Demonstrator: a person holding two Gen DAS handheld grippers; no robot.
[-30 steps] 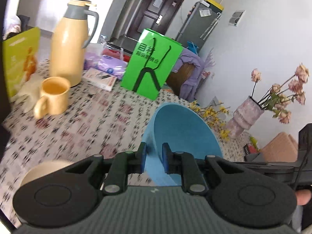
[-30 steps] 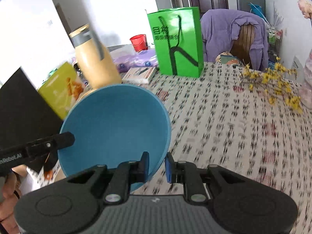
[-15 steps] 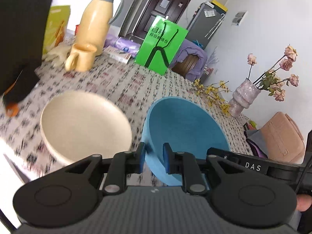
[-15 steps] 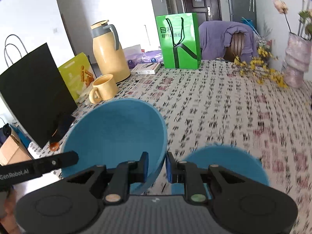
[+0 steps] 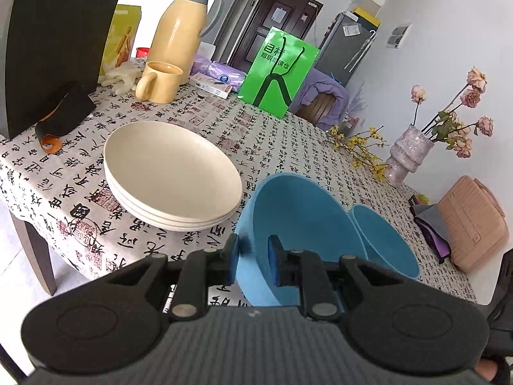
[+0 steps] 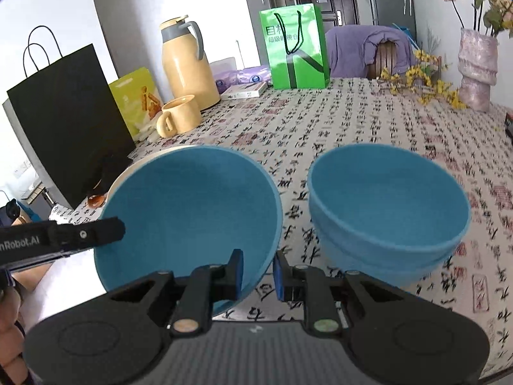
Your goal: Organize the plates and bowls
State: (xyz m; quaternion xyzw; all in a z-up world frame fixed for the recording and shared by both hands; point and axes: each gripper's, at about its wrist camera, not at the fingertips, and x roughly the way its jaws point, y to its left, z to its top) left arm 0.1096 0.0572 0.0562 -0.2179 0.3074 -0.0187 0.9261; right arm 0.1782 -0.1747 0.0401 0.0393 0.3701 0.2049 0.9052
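Note:
Both grippers hold one blue bowl (image 5: pixel 298 211) by opposite rims, above the table's near edge. My left gripper (image 5: pixel 253 261) is shut on its left rim. My right gripper (image 6: pixel 258 271) is shut on its right rim; the bowl (image 6: pixel 192 205) fills the left of the right wrist view. A stack of blue bowls (image 6: pixel 388 211) stands on the table just right of the held bowl and also shows in the left wrist view (image 5: pixel 384 240). A stack of cream plates (image 5: pixel 170 170) sits to the left.
A patterned tablecloth (image 5: pixel 288 134) covers the table. At the back stand a yellow mug (image 5: pixel 160 81), a tan thermos (image 5: pixel 181 29), a green bag (image 5: pixel 277 72) and a black bag (image 6: pixel 67 118). A vase of flowers (image 5: pixel 407 157) and a pink bag (image 5: pixel 471 224) are at the right.
Both grippers have carried the blue bowl back and down toward the near table edge. The cream plates and the stack of blue bowls have come into view beside it.

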